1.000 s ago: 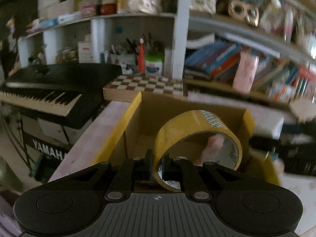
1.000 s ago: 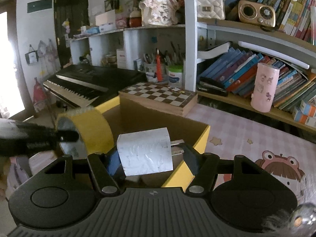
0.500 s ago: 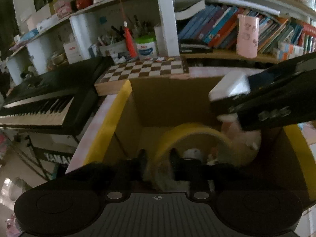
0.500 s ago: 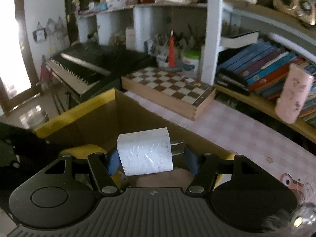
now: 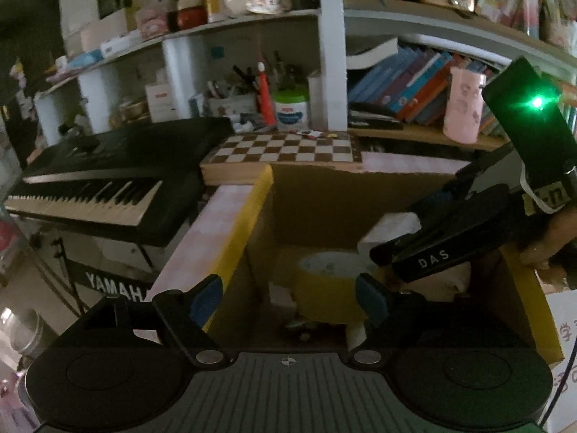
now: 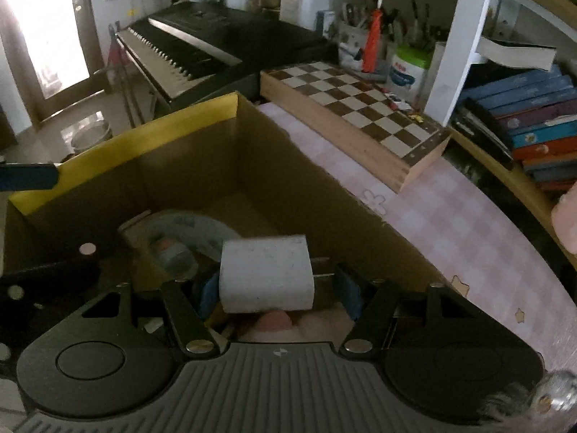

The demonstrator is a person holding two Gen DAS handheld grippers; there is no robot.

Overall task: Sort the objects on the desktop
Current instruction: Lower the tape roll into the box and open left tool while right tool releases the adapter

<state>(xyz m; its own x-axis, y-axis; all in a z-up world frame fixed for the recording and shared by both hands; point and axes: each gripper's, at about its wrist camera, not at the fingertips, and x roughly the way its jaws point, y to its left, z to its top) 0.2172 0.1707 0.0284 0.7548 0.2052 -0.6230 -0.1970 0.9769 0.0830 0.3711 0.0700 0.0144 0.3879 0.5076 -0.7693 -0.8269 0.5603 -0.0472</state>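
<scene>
One left hand-held gripper, jaws just opened wide, nothing between them. One yellow tape roll lies released on the floor of one cardboard box. One right hand-held gripper clamps one white charger above the box's open middle. One chessboard beyond the far edge.

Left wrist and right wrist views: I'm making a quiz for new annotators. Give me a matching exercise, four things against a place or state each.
Things:
1. yellow tape roll
2. white charger plug
3. left claw
4. chessboard

Places or states:
A. held in the right claw over the box
B. lying inside the cardboard box
C. on the pink desk beyond the box
D. open, holding nothing

Pairs: 1-B, 2-A, 3-D, 4-C
</scene>
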